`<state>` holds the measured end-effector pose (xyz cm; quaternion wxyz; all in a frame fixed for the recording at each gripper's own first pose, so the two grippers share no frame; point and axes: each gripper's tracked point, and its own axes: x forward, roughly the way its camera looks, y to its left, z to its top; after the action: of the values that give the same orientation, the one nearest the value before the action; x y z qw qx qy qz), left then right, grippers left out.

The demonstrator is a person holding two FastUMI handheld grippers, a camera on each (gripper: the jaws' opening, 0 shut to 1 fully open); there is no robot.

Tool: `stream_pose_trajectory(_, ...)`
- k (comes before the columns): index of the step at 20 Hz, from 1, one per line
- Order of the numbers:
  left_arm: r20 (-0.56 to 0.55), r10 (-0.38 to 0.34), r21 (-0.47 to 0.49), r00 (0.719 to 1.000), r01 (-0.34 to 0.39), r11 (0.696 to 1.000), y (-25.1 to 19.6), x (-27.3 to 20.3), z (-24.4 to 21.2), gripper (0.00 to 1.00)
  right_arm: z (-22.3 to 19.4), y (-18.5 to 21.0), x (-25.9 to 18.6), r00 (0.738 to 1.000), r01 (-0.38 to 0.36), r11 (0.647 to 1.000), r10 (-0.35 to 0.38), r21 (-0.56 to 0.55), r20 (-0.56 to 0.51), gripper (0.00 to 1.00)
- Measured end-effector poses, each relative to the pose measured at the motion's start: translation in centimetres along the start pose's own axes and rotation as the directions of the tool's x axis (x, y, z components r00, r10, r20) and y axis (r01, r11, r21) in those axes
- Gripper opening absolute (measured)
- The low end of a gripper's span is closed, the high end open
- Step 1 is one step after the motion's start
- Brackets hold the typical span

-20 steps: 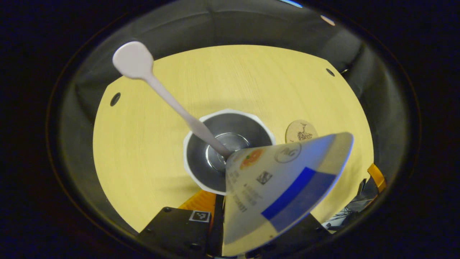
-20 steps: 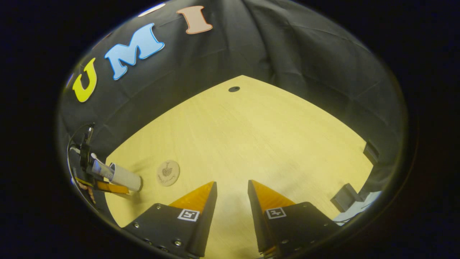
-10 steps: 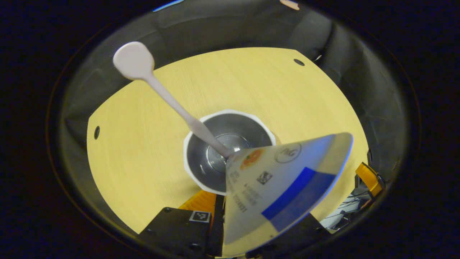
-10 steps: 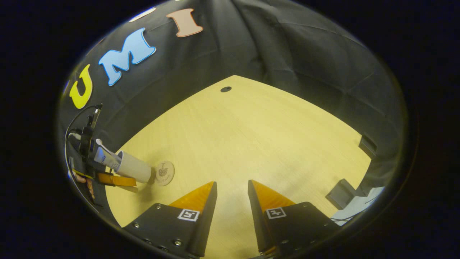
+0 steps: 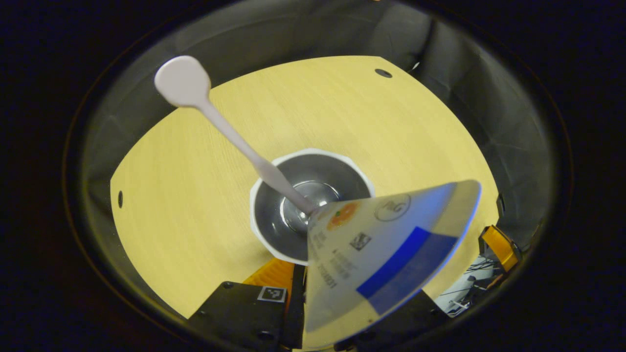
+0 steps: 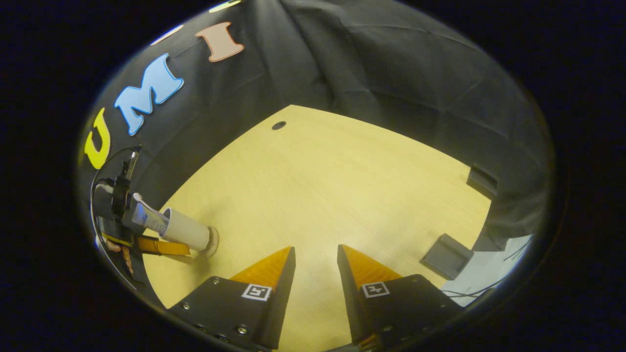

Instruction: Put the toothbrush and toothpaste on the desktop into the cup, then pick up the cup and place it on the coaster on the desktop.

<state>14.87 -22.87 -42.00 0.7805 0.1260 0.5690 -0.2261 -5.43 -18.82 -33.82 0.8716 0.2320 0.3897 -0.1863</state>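
My left gripper (image 5: 315, 266) is shut on the white cup (image 5: 313, 203), and its view looks straight down into the cup. A white toothbrush (image 5: 215, 120) and a toothpaste tube (image 5: 386, 249) stand in the cup; the tube hides one finger. In the right gripper view the left gripper (image 6: 146, 243) holds the cup (image 6: 188, 233) with its base over the round coaster (image 6: 213, 243); I cannot tell whether they touch. My right gripper (image 6: 315, 254) stands open over the bare desktop (image 6: 342, 186), apart from the cup.
A grey block (image 6: 446, 255) lies near the desktop's right edge and another (image 6: 481, 179) at the far right side. A cable hole (image 6: 279, 125) sits at the far corner. A hand (image 6: 123, 252) holds the left gripper. Black cloth walls surround the desktop.
The left gripper carried the cup sideways over the coaster, which has passed out of sight beneath the cup in the left gripper view. The right gripper turned slightly and stays open.
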Motion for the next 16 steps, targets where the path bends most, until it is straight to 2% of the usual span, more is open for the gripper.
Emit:
stream_pose_trajectory(10,-0.01,0.032,-0.003,0.999,-0.032,0.999,-0.5,-2.9,-1.0,0.26,0.4,-0.5,0.7,1.0,0.001,1.0,-0.001,0.011,-0.01,0.52)
stream_pose_trajectory(13,-0.007,0.029,-0.02,1.0,-0.029,0.999,-0.4,-4.6,-1.2,0.31,0.4,0.1,0.8,1.0,-0.016,1.0,0.016,0.0,-0.015,0.52)
stream_pose_trajectory(14,-0.004,0.032,-0.029,0.999,-0.032,0.999,-0.4,-5.4,-1.4,0.33,0.5,0.2,0.9,1.0,-0.021,1.0,0.021,-0.006,-0.015,0.48)
stream_pose_trajectory(15,-0.003,0.028,-0.037,1.0,-0.028,0.999,-0.5,-6.2,-1.6,0.35,0.7,0.4,0.9,1.0,-0.025,1.0,0.025,-0.011,-0.014,0.52)
stream_pose_trajectory(16,0.002,0.033,-0.044,0.999,-0.033,0.998,-0.4,-7.2,-1.7,0.37,0.9,0.6,0.9,1.0,-0.029,0.999,0.029,-0.015,-0.012,0.48)
